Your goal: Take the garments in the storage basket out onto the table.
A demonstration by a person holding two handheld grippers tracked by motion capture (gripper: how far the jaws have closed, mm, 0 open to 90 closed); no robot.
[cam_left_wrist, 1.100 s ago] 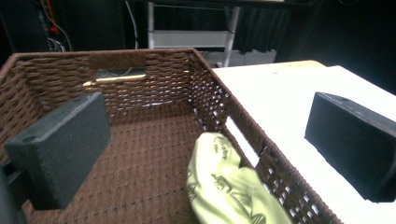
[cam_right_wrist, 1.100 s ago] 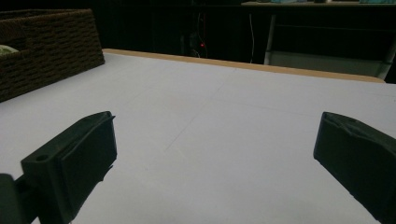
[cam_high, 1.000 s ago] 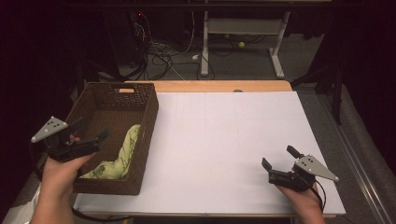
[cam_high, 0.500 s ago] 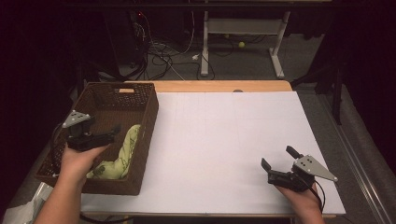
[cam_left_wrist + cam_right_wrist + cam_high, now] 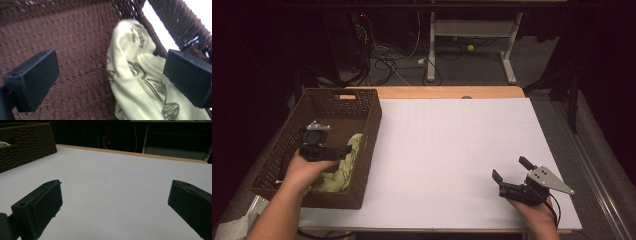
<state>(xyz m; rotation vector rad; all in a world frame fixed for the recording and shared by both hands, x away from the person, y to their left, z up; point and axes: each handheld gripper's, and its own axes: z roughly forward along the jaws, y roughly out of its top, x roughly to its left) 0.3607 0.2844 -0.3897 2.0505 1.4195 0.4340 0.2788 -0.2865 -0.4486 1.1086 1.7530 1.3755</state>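
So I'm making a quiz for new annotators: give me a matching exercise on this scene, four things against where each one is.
Things:
1. pale green cloth
2. wicker basket
3. left gripper
4. right gripper

Places:
A. low over the bare white table, near its right front corner
B. on the left end of the table
C. lying in the basket against its right wall
D. inside the basket, open, pointing at the cloth

Pairs: 1-C, 2-B, 3-D, 4-A

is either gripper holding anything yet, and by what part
Nothing is held. The left gripper is open inside the basket, jaws either side of the pale green cloth. The right gripper is open over the table.
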